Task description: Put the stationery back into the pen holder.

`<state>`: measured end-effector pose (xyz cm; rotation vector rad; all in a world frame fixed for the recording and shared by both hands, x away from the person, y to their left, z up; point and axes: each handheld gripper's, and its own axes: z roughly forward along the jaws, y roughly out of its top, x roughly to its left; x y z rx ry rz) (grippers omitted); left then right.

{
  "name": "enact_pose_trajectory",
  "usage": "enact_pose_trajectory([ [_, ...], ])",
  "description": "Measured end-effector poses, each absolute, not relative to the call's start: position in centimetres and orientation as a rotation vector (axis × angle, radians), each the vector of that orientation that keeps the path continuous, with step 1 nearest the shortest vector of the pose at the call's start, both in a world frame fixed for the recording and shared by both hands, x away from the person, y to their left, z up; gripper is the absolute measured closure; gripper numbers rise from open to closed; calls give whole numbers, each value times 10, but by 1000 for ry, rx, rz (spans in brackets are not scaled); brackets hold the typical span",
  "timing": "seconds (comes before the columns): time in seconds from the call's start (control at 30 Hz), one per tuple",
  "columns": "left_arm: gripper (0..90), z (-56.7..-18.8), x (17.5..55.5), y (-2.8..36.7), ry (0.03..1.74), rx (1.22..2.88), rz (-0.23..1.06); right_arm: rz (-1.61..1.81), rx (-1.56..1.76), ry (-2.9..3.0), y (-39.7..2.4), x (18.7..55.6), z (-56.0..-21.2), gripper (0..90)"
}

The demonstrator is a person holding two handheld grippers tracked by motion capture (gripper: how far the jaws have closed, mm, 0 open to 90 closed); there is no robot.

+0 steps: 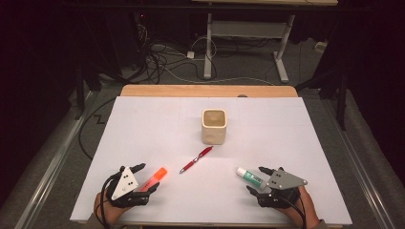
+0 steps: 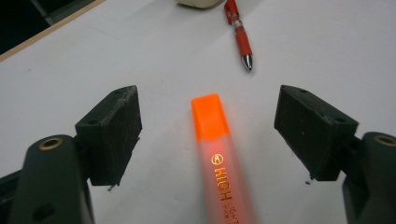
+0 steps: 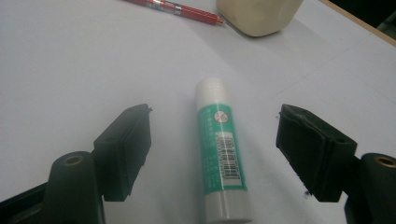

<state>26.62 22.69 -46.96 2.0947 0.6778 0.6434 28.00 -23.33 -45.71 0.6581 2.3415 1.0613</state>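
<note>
Jaws of both grippers wide open, nothing gripped. Left gripper (image 2: 208,135) straddles orange highlighter (image 2: 217,154) near tabletop's front-left corner; right gripper (image 3: 212,149) straddles glue stick (image 3: 220,149) near front-right. Centre each barrel, close squarely, avoid rolling.

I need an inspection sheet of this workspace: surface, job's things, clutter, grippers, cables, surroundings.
Surface: white table top, wooden edge at the far side.
Job's things: orange highlighter lying flat between the left gripper's jaws; glue stick lying flat between the right gripper's jaws.
Clutter: red pen near the middle; cream cup upright behind it.
Grippers: left gripper open, pads apart from the highlighter; right gripper open, pads apart from the glue stick.
Cables: black cable beside the table's left edge; tangled cables on the floor.
Surroundings: grey floor, white desk frame, dark room.
</note>
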Motion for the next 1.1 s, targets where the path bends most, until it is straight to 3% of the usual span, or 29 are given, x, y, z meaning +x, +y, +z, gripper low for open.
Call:
enact_pose_trajectory([
  [0.63, 223, -473, 267, 228, 670, 2122, 644, 915, 630, 2454, -224, 288, -452, 316],
  [1.1, 223, -471, 264, 228, 666, 2114, 643, 644, 644, 2742, -199, 336, -441, 438],
])
